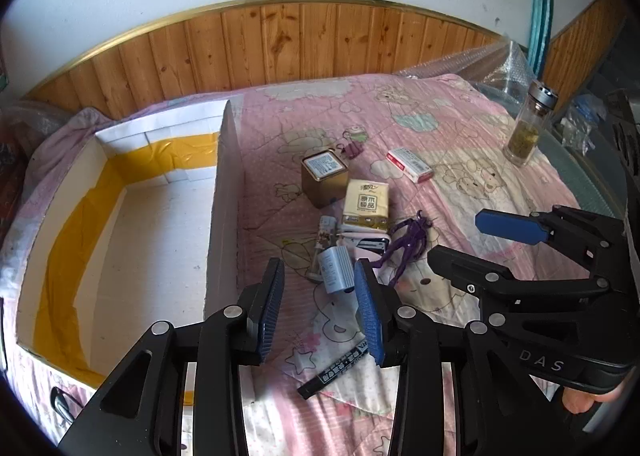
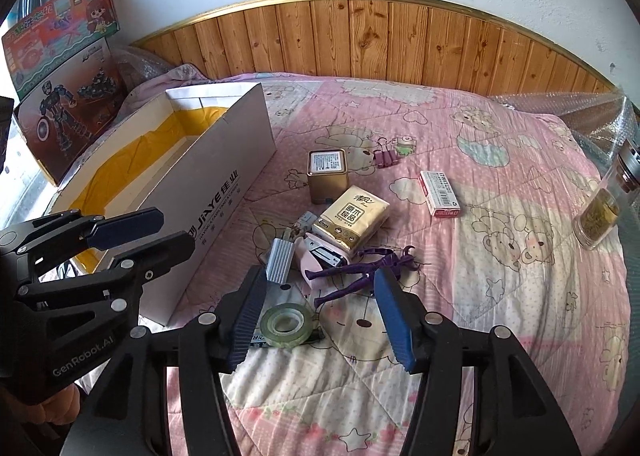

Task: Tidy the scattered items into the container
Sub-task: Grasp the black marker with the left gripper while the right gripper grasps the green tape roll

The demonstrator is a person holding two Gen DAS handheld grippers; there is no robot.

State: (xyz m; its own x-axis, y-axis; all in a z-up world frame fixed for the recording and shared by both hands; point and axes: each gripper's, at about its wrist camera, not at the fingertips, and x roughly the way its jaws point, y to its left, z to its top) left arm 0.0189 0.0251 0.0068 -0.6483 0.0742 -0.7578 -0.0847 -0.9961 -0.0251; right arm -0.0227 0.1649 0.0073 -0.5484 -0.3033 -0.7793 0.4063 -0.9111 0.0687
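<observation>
An open white cardboard box [image 1: 224,183] with yellow tape inside stands on the left of the pink quilt; it also shows in the right wrist view [image 2: 224,183]. Scattered beside it lie a gold tin [image 1: 323,177], a tissue pack [image 1: 366,203], a red-white small box [image 1: 410,164], a pink stapler [image 2: 324,256], a purple figure [image 2: 360,272], a grey ribbed block [image 1: 335,270], a tape roll [image 2: 286,324] and a black marker [image 1: 334,370]. My left gripper [image 1: 320,308] is open and empty over the grey block. My right gripper [image 2: 320,316] is open and empty over the tape roll.
A glass bottle [image 1: 527,127] with yellowish contents stands at the right edge of the bed. A purple binder clip [image 2: 386,157] lies beyond the tin. Toy boxes [image 2: 60,67] lean at the far left. Bubble wrap [image 2: 560,111] lies at the back right. A wooden panel backs the bed.
</observation>
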